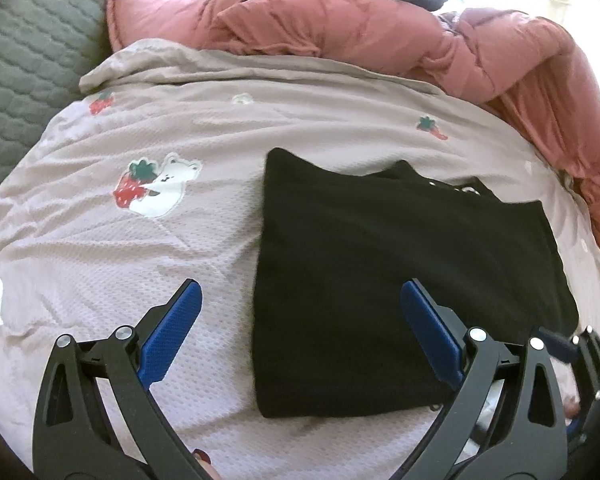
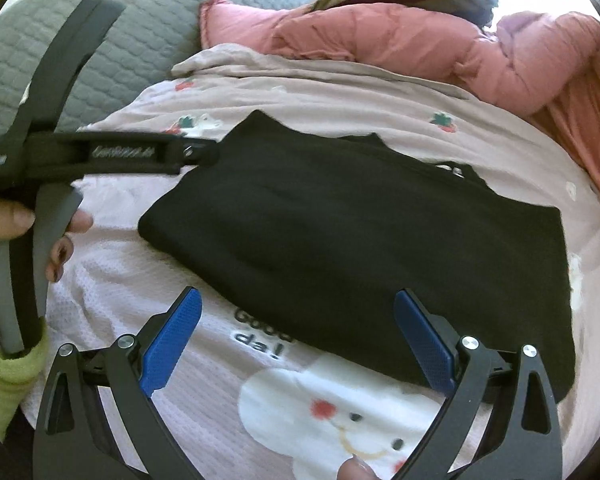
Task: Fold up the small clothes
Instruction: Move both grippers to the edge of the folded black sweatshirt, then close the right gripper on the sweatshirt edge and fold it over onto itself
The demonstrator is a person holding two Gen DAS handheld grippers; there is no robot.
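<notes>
A black garment (image 1: 400,280) lies folded in a rough rectangle on the pale pink bedspread (image 1: 180,248), its neckline with metal eyelets at the far edge. My left gripper (image 1: 300,292) hovers open over the garment's near left part: the left blue pad is above the bedspread, the right one above the cloth. In the right wrist view the same garment (image 2: 360,248) fills the middle. My right gripper (image 2: 298,300) stands open over its near edge, nothing between the pads. The left gripper (image 2: 188,151) shows side-on by the garment's far left corner, held by a hand (image 2: 20,220).
The bedspread carries strawberry and bear prints (image 1: 156,188) and a white bear face (image 2: 340,412). A grey quilted mattress (image 1: 32,60) lies at the back left. A pink puffy quilt (image 1: 380,32) is heaped along the back and right. A green sleeve (image 2: 4,376) is at the left.
</notes>
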